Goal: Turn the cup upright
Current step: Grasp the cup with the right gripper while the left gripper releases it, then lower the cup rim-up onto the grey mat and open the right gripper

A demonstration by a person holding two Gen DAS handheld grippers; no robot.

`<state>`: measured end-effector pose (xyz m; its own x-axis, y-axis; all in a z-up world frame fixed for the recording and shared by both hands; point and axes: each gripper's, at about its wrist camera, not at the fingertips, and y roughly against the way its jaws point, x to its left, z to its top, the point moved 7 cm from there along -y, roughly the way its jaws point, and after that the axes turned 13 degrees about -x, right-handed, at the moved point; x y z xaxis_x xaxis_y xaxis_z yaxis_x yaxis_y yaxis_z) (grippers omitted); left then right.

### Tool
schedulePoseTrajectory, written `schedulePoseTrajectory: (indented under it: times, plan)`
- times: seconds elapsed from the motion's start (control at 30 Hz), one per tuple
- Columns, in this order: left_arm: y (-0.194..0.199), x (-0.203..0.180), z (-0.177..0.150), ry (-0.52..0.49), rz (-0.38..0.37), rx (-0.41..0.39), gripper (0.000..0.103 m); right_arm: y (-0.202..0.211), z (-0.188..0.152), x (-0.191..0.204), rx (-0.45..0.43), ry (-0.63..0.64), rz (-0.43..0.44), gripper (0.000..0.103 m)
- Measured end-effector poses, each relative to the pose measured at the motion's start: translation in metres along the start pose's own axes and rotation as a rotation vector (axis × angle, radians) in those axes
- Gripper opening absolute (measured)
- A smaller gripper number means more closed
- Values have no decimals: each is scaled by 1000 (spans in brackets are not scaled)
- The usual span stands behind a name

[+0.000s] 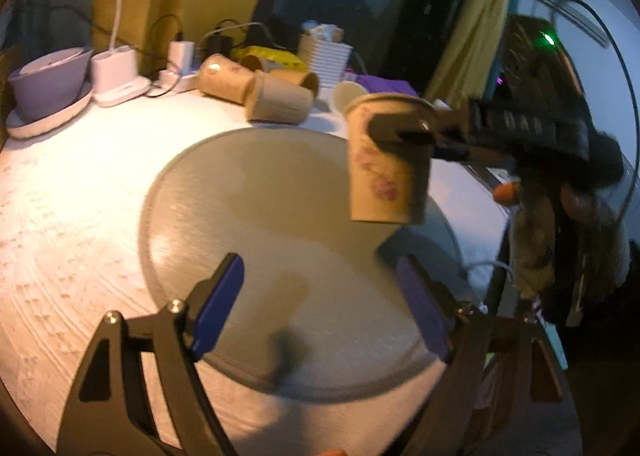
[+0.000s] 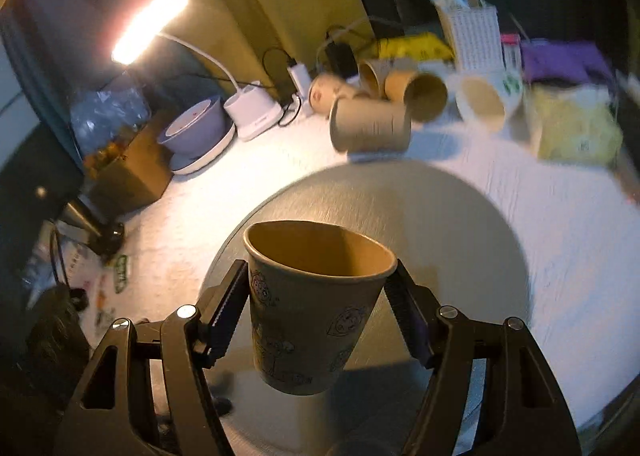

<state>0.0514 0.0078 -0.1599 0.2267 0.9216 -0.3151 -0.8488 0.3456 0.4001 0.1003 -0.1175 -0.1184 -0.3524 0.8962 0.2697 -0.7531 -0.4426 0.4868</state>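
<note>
The paper cup (image 2: 316,304) is held upright, mouth up, between the closed-in fingers of the right gripper (image 2: 318,316) above the round grey mat (image 1: 256,224), while the left gripper (image 1: 320,308) is kept spread and empty.

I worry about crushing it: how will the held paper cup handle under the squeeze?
The paper cup looks thin-walled and empty, so probably light and easily dented. The right gripper pinches just below its stiffer rim. Its tapered sides might slip.
</note>
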Motion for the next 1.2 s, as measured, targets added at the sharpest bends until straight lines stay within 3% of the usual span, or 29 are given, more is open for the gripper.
schedulePoseTrajectory:
  times: [0.3,0.63,1.2]
  plan:
    - [-14,45,17,89,94,7,80,-33,4,3,-39,159,-52,72]
    - [-20,63,14,164,115,24,80,-36,-2,20,-113,327,-102,72]
    - [-9,48,9,125,120,15,80,-15,-32,22,-108,327,-137,72]
